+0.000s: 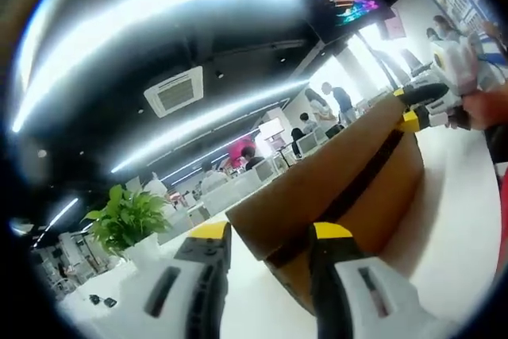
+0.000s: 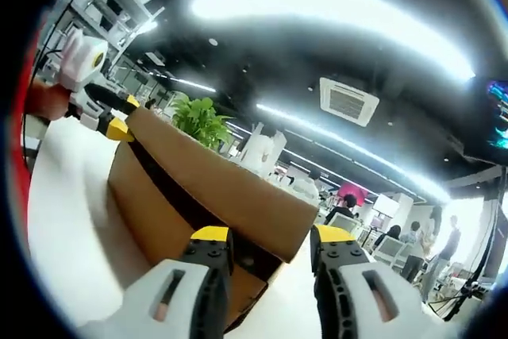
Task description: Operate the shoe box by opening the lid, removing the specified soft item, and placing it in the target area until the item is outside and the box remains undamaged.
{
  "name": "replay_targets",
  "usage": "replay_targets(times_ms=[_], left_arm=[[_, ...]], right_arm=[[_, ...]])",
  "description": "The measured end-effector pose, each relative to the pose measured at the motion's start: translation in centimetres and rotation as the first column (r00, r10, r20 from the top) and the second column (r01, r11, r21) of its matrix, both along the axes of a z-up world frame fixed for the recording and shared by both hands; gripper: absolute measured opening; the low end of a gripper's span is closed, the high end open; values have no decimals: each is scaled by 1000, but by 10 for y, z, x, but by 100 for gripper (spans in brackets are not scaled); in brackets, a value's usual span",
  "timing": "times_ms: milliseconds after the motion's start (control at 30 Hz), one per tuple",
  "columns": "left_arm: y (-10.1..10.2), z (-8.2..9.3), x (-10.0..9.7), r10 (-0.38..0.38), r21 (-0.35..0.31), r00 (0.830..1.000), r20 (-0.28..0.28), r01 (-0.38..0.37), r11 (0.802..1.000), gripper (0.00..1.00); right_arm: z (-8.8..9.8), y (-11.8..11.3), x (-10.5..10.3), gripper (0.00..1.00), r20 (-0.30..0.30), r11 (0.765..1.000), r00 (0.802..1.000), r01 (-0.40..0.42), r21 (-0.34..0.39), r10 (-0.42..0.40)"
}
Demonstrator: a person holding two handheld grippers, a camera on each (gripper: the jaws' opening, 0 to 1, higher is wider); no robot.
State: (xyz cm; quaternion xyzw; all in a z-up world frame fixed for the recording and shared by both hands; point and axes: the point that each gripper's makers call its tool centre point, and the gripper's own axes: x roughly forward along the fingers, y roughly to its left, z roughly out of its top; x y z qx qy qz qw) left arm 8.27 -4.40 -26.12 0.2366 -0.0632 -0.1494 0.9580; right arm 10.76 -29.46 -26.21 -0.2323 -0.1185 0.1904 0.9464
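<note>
Two grippers flank a brown shoe box on a white desk.

The left gripper and right gripper each stand with jaws parted wide at opposite ends of the box, its lid slightly raised; contact is unclear. A potted plant stands beyond.

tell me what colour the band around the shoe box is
Dark brown to black on the tan shoe box; the band shows best in the right gripper view.
</note>
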Motion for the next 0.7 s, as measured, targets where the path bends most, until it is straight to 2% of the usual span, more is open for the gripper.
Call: replay_targets(times_ms=[133, 200, 333, 433, 533, 600, 667, 700], left_arm=[[0, 0, 1, -1, -16, 1000, -3, 0, 1000, 39], [-1, 0, 1, -3, -38, 1000, -5, 2, 999, 39], [0, 2, 2, -1, -48, 1000, 6, 1, 999, 39], [0, 1, 2, 2, -49, 1000, 5, -2, 999, 39], [0, 1, 2, -1, -50, 1000, 6, 1, 999, 39], [0, 2, 2, -3, -50, 1000, 7, 4, 999, 39], [-1, 2, 2, 4, -24, 1000, 10, -4, 1000, 40], [-2, 2, 1, 6, -17, 1000, 11, -5, 1000, 40]], right_arm=[[1, -1, 2, 37, 2, 999, 1000, 3, 42, -3], [2, -1, 4, 37, -9, 996, 1000, 8, 91, -7], [2, 0, 5, 35, -5, 994, 999, 52, 95, -52], [0, 1, 6, 35, -17, 988, 996, 93, 124, -91], [3, -2, 6, 33, 1, 986, 994, 112, 127, -113], [4, -1, 7, 34, -11, 984, 994, 110, 140, -109], [2, 6, 7, 40, -42, 979, 997, 68, 193, -61], [3, 5, 6, 41, -36, 979, 997, 69, 191, -63]])
